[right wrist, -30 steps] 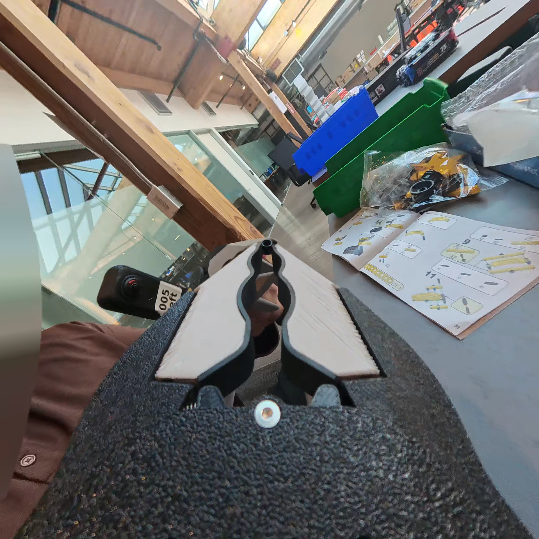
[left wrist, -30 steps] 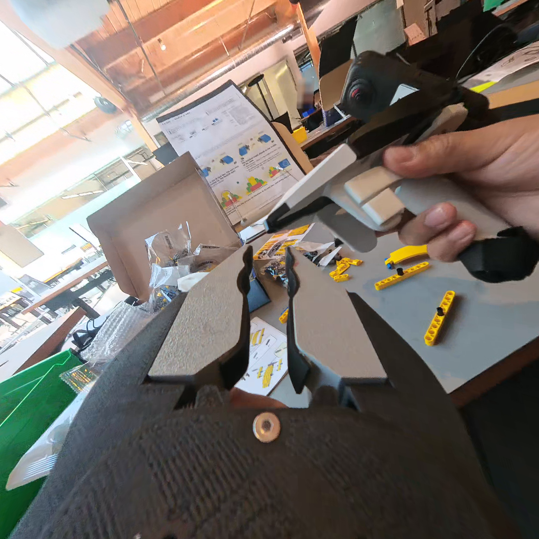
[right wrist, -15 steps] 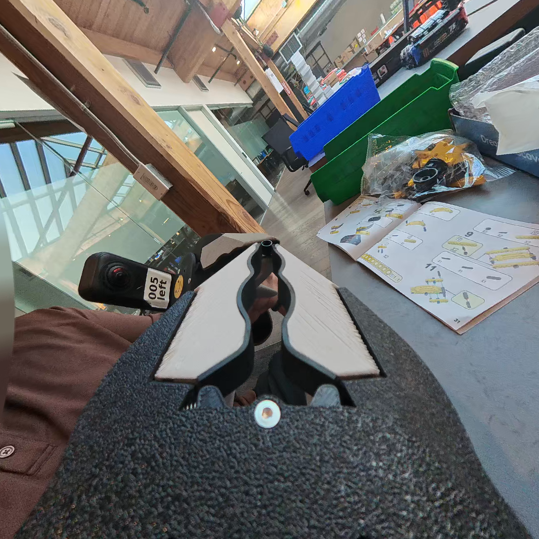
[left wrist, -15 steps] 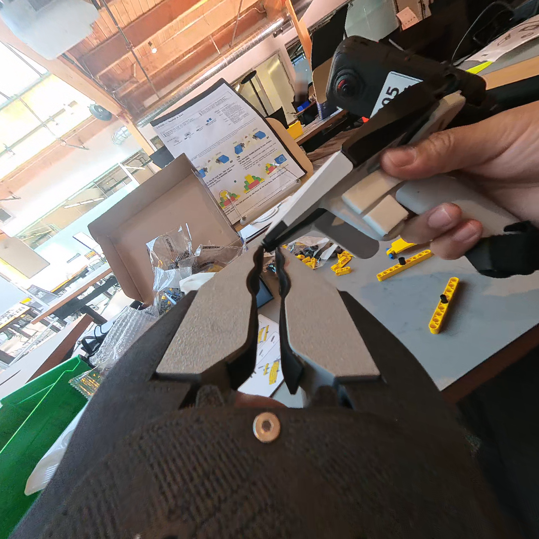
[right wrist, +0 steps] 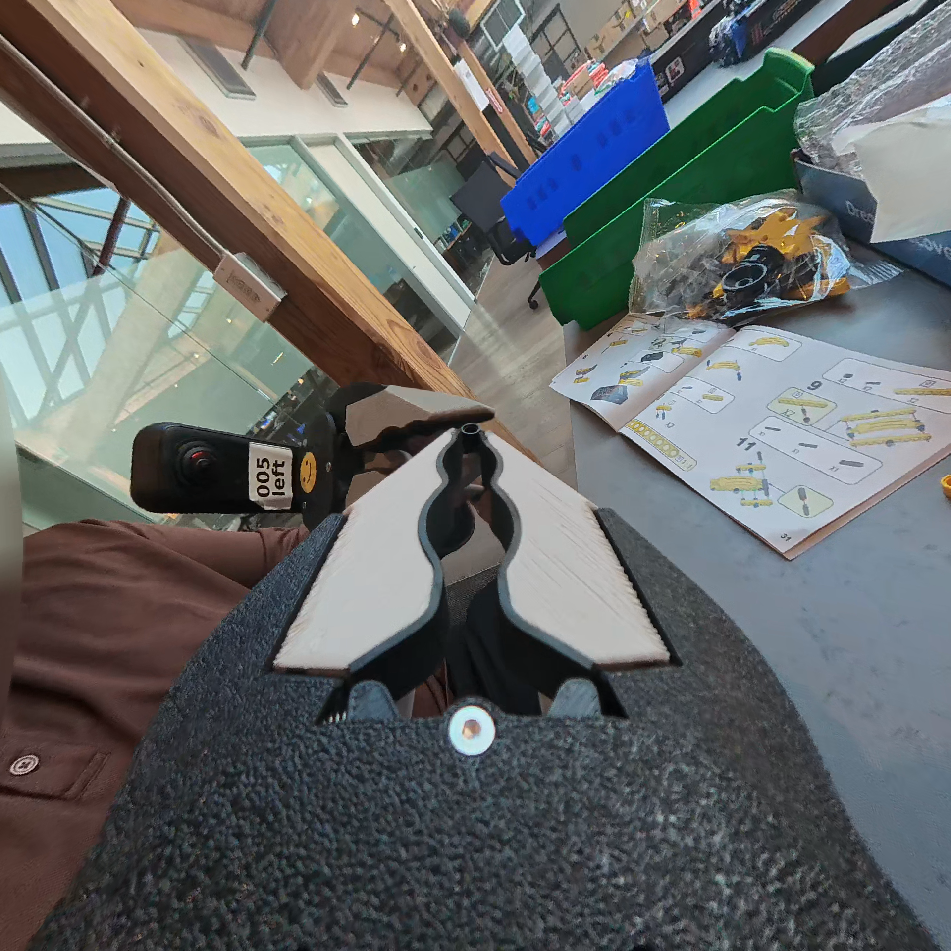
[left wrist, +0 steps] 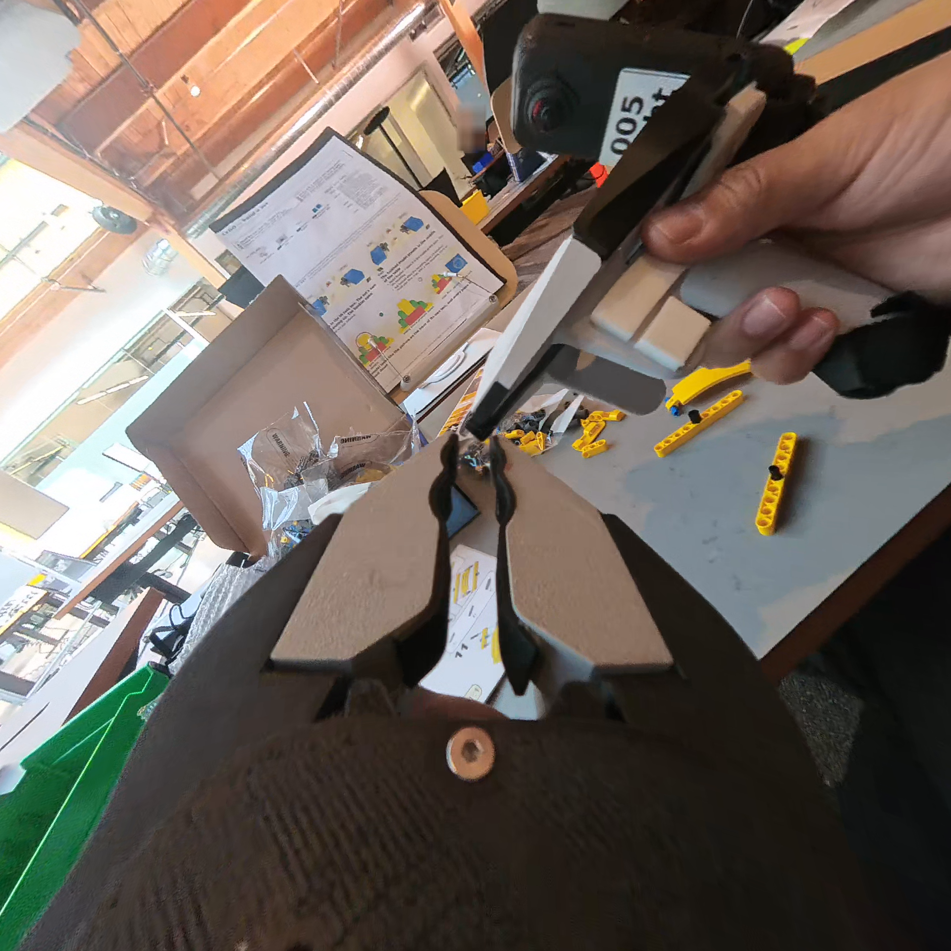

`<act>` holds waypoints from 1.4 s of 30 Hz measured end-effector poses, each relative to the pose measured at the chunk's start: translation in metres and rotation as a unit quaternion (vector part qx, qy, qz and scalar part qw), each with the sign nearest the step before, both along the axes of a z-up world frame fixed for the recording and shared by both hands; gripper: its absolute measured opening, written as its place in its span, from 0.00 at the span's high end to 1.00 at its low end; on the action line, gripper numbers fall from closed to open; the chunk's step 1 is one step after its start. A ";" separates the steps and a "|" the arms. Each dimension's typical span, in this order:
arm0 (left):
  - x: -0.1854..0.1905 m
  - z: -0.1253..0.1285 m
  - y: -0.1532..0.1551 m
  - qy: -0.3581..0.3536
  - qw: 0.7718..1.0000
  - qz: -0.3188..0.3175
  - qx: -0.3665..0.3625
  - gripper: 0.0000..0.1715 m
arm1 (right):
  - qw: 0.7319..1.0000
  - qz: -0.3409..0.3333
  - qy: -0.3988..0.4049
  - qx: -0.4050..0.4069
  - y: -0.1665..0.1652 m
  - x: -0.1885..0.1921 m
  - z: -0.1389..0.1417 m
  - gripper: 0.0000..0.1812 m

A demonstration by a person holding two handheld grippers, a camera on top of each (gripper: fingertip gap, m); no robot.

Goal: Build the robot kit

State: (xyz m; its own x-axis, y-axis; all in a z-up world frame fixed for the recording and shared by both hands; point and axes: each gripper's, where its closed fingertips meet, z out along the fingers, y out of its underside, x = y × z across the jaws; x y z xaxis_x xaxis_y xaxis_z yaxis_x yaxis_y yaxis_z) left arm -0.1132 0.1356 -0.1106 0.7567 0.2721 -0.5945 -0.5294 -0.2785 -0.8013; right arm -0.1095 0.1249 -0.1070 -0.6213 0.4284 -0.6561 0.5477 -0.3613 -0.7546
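left wrist view: left gripper (left wrist: 472, 447) held up off the grey table (left wrist: 694, 525), jaws spread a little, nothing between them. right gripper (left wrist: 481, 427) comes in from upper right in a hand (left wrist: 823, 226), its tip just beside the left tips, nearly touching. on the table past them: two long yellow beams (left wrist: 776, 482) lying apart, each with a black pin in it, one curved yellow piece (left wrist: 705, 383), a heap of small yellow and black parts (left wrist: 566, 422), too many to count. one open cardboard box (left wrist: 247, 411) with clear bags in it, one upright instruction board (left wrist: 360, 257), one green bin (left wrist: 77, 772) at lower left.

right wrist view: right gripper (right wrist: 471, 435) pressed together on a small black pin (right wrist: 471, 428) sticking out at the very tip. left gripper (right wrist: 427, 411) sits right above it. one open instruction booklet (right wrist: 772, 422), one clear bag of yellow and black parts (right wrist: 746, 257), one green bin (right wrist: 669, 206), one blue bin (right wrist: 592, 144).

risk, as i judge it: the pin is held only by its end over the table edge, so a bump from the left jaw or a slack squeeze could drop it to the floor.
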 end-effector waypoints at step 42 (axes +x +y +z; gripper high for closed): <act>0.003 0.003 0.002 0.070 0.997 0.036 0.011 0.98 | 1.000 0.007 0.021 0.011 -0.001 0.004 0.002 0.97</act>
